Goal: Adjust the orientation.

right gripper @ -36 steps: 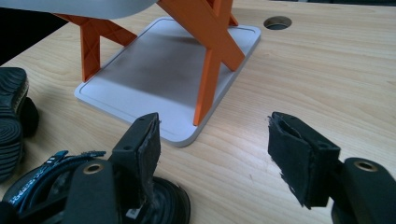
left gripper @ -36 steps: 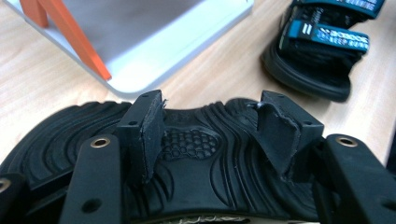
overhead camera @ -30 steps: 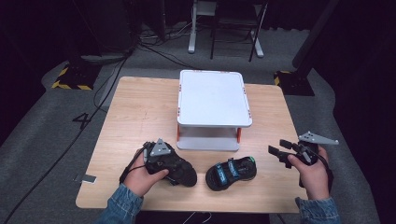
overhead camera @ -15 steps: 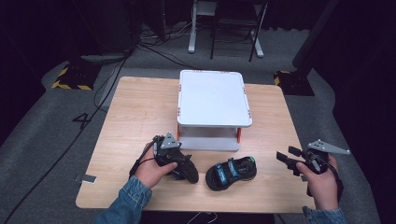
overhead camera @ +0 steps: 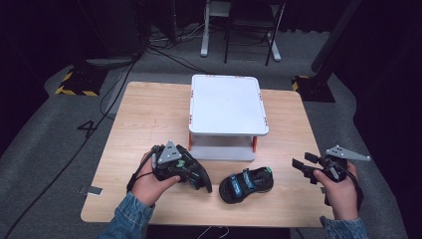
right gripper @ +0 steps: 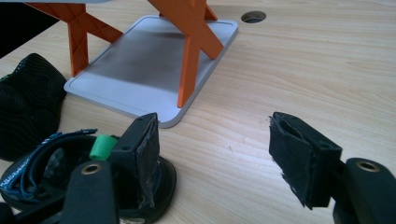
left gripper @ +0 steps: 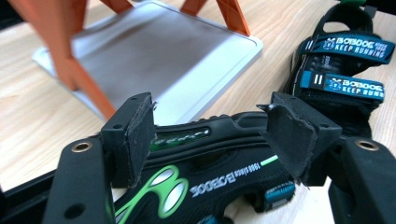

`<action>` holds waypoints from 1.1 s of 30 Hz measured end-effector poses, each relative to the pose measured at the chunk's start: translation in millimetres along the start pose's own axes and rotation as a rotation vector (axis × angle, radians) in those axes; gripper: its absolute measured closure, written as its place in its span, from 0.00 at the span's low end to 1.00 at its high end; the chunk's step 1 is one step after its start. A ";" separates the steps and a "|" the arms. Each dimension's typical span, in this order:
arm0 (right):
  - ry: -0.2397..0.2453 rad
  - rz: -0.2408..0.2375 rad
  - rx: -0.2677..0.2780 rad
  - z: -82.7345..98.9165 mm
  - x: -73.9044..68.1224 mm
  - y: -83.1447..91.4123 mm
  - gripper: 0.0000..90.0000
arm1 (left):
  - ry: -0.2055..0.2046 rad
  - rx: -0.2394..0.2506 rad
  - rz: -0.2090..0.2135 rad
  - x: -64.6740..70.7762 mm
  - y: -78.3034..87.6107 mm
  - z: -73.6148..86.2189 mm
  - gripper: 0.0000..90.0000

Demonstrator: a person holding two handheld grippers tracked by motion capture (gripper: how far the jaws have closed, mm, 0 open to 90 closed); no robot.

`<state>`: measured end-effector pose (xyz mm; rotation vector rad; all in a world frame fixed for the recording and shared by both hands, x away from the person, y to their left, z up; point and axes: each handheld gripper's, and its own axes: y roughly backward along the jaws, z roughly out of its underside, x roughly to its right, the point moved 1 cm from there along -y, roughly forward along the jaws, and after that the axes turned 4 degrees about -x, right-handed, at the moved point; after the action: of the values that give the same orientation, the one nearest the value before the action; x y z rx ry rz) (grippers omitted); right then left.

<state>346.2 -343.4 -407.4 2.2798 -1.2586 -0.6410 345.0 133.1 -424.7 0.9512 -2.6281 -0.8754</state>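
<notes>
Two black sandals lie near the table's front edge. One with a green logo (overhead camera: 201, 180) (left gripper: 210, 182) lies across my left gripper (overhead camera: 191, 172) (left gripper: 215, 126), whose open jaws stand just over its side edge. The other sandal (overhead camera: 246, 183) (left gripper: 345, 79) (right gripper: 42, 168) has blue straps and sits to the right of the first. My right gripper (overhead camera: 300, 159) (right gripper: 212, 140) hovers open near the table's right edge, pointing left toward the blue-strapped sandal, with nothing between its jaws.
A white two-tier stand (overhead camera: 226, 104) on orange legs (right gripper: 191, 42) stands mid-table, its lower tray (left gripper: 154, 60) (right gripper: 140, 60) just beyond the sandals. The wooden table (overhead camera: 149, 114) has a cable hole (right gripper: 253, 17). Chairs and cables sit on the floor behind.
My left gripper has edged forward and right onto the green-logo sandal. My right gripper dipped toward the near edge, then came back a little to the left.
</notes>
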 end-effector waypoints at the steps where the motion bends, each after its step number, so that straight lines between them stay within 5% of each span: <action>1: 0.003 -0.003 -0.001 -1.2 -0.3 -1.2 0.38 | 0.000 0.000 -0.010 -0.7 5.7 0.3 0.36; 6: 0.018 -0.018 -0.003 -6.9 -2.3 -9.1 0.38 | -0.026 -0.079 -0.033 -5.6 28.4 6.8 0.35; 9: 0.027 -0.028 -0.006 -10.8 -4.4 -15.0 0.38 | 0.006 -0.142 -0.014 -9.5 33.2 16.3 0.35; 14: 0.041 -0.048 -0.015 -16.7 -9.1 -24.1 0.38 | 0.054 -0.215 0.035 -12.1 22.6 35.4 0.36; 21: 0.047 -0.062 -0.025 -18.8 -11.6 -29.0 0.38 | 0.071 -0.307 0.107 -6.6 -1.1 48.8 0.52; 27: 0.040 -0.058 -0.024 -17.9 -10.0 -27.7 0.38 | 0.066 -0.281 0.108 -2.9 -23.5 56.9 0.60; 33: 0.041 -0.059 -0.030 -16.3 -10.1 -27.7 0.38 | 0.067 -0.239 0.086 -3.0 -23.6 54.9 0.72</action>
<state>369.1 -318.8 -409.1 2.3016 -1.1588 -0.6263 338.4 145.9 -482.8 0.7867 -2.4204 -1.0865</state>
